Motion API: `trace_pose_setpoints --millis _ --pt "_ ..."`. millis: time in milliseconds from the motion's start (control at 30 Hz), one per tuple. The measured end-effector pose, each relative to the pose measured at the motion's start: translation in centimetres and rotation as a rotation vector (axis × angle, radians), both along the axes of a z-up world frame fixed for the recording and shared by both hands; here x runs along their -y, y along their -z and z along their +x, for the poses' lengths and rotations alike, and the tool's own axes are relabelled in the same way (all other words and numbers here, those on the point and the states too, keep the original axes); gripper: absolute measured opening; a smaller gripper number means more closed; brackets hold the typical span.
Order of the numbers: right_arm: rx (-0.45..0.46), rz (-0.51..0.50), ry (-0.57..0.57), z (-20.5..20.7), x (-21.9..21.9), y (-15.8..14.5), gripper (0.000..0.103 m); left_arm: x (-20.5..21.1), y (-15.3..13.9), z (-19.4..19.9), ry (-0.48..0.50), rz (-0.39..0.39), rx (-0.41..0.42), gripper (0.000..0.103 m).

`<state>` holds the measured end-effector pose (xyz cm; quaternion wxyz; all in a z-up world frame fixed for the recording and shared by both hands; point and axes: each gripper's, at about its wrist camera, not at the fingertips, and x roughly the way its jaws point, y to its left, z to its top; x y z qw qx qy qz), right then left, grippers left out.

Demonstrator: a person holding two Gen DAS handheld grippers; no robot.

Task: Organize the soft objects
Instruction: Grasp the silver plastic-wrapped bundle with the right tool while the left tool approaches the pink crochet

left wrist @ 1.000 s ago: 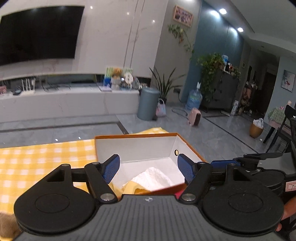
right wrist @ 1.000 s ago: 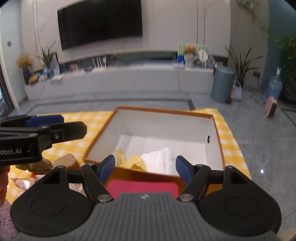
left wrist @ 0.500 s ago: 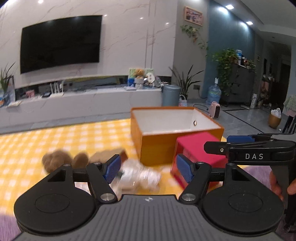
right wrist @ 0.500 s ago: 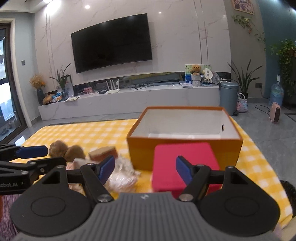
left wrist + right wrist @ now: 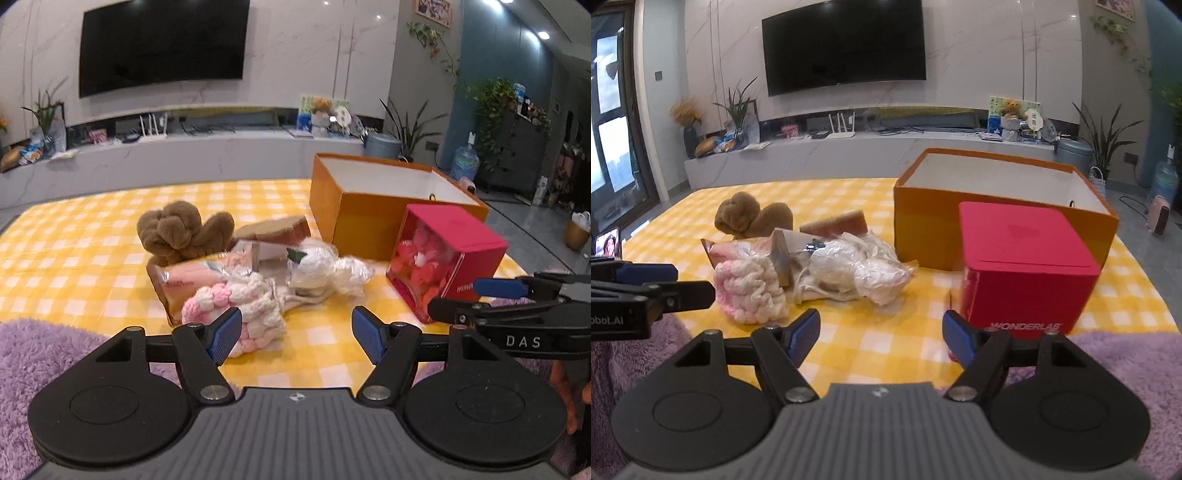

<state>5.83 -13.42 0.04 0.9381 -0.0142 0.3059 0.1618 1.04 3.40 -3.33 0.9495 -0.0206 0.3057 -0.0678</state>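
Observation:
A heap of soft things lies on the yellow checked cloth (image 5: 74, 258): a brown plush toy (image 5: 181, 230), a pink and white knitted piece (image 5: 236, 306), a white bundle in clear plastic (image 5: 325, 273) and a pink packet (image 5: 192, 280). Behind them stands an open orange box (image 5: 369, 221) with white walls. My left gripper (image 5: 295, 334) is open and empty, just short of the knitted piece (image 5: 750, 291). My right gripper (image 5: 881, 338) is open and empty too, in front of the plastic bundle (image 5: 849, 273) and beside the red box (image 5: 1027, 266).
The red box (image 5: 443, 258) with a clear window stands right of the heap, close to the orange box (image 5: 960, 229). A purple fluffy rug (image 5: 44, 354) borders the cloth's near edge. A brown sponge-like block (image 5: 834, 223) lies behind the heap. A phone (image 5: 607, 242) stands at far left.
Both grippers have pulled back from over the orange box and dropped lower. The heap of soft things and the red box's front have come into view. Both jaws stay wide.

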Motion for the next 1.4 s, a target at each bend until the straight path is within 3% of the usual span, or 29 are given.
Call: trace_pose_setpoints --millis 200,300,400,533,733,967,1100,1267,1400 --pt "-0.041 0.008 -0.013 1.5 -0.9 0.6 0.072 -0.8 1.2 1.3 -0.02 0.05 -0.059 0.08" --pt "-0.042 0.003 -0.046 2.1 -1.9 0.8 0.072 -1.4 0.9 2.6 -0.002 0.062 -0.048 0.089" --pt "-0.051 -0.011 -0.085 3.2 -3.0 1.2 0.072 -1.3 1.0 4.5 0.127 0.195 -0.107 0.09" --pt "-0.03 -0.077 -0.12 4.9 -4.4 1.3 0.072 -1.2 1.1 5.9 0.24 0.358 -0.117 0.09" --pt "-0.027 -0.193 -0.205 8.4 -6.4 1.9 0.072 -1.2 2.9 8.6 0.336 0.37 -0.251 0.085" --pt "-0.001 -0.389 -0.307 11.7 -8.4 4.0 0.072 -1.6 4.1 11.0 0.331 0.372 -0.333 0.089" --pt "-0.026 -0.357 -0.307 12.7 -8.0 5.0 0.073 -1.6 4.8 11.5 0.33 0.377 -0.379 0.09" --pt "-0.033 -0.334 -0.305 13.1 -8.2 5.8 0.071 -0.9 5.5 11.6 0.329 0.444 -0.411 0.093" --pt "-0.033 -0.32 -0.302 13.0 -8.0 5.9 0.057 -0.3 6.1 11.3 0.311 0.511 -0.418 0.092"
